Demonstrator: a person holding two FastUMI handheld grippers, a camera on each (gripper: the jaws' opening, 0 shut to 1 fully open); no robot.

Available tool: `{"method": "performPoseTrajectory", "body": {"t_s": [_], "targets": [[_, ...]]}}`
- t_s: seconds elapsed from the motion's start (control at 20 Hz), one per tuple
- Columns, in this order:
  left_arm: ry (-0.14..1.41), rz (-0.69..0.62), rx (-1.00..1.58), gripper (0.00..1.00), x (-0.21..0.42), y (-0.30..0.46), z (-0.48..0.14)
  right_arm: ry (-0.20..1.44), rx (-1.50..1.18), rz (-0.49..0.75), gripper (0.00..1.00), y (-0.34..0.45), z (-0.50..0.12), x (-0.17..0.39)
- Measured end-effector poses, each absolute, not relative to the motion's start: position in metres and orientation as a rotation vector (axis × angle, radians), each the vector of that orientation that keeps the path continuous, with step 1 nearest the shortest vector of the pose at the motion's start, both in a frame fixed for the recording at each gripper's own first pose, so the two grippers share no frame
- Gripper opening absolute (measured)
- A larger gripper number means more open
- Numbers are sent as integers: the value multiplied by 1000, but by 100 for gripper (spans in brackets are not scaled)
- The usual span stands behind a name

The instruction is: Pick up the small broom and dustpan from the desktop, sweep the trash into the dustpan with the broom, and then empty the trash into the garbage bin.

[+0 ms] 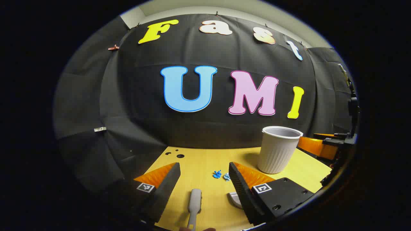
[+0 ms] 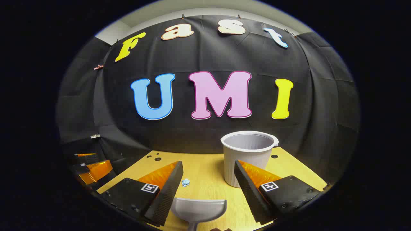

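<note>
Nothing was lifted yet: the broom (image 1: 194,205) and the dustpan (image 2: 199,209) both lay flat on the worktop (image 1: 199,160), the blue trash (image 1: 221,175) unswept, the garbage bin (image 2: 248,157) waiting behind. My left gripper (image 1: 204,179) had its fingers spread wide with the broom lying between them, untouched. My right gripper (image 2: 208,181) stood equally wide, with the dustpan between its fingers, untouched.

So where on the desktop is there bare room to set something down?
Bare wood lies on the desktop between the holes at the far left corner and the bin. It is crowded nearer in: blue trash, broom and dustpan sit between the open fingers of each hand-held gripper.
</note>
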State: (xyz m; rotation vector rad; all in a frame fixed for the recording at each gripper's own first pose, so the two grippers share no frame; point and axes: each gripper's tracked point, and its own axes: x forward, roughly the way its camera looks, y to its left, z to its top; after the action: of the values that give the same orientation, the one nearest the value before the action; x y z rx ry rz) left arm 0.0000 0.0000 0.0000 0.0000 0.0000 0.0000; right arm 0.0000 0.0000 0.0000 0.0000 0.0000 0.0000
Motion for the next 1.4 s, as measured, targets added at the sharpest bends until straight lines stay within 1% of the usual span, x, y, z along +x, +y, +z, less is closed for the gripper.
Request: {"method": "performPoseTrajectory", "body": {"t_s": [0.3, 0.65, 0.9, 1.1, 1.4], "targets": [[15, -16, 0, 95, 0, -3, -7, 40, 3, -19, 99, -8, -15, -1], [76, 22, -50, 96, -5, 11, -27, 73, -9, -25, 99, -14, -30, -7], [129, 8, -46, 96, -4, 15, -39, 120, 0, 2, 99, -9, -45, -8], [228, -18, -29, 96, 1, 9, -66, 131, 0, 11, 99, -8, -49, -3], [441, 9, -11, 96, 2, 13, -126, 171, 22, 24, 99, -10, -64, 7]]}}
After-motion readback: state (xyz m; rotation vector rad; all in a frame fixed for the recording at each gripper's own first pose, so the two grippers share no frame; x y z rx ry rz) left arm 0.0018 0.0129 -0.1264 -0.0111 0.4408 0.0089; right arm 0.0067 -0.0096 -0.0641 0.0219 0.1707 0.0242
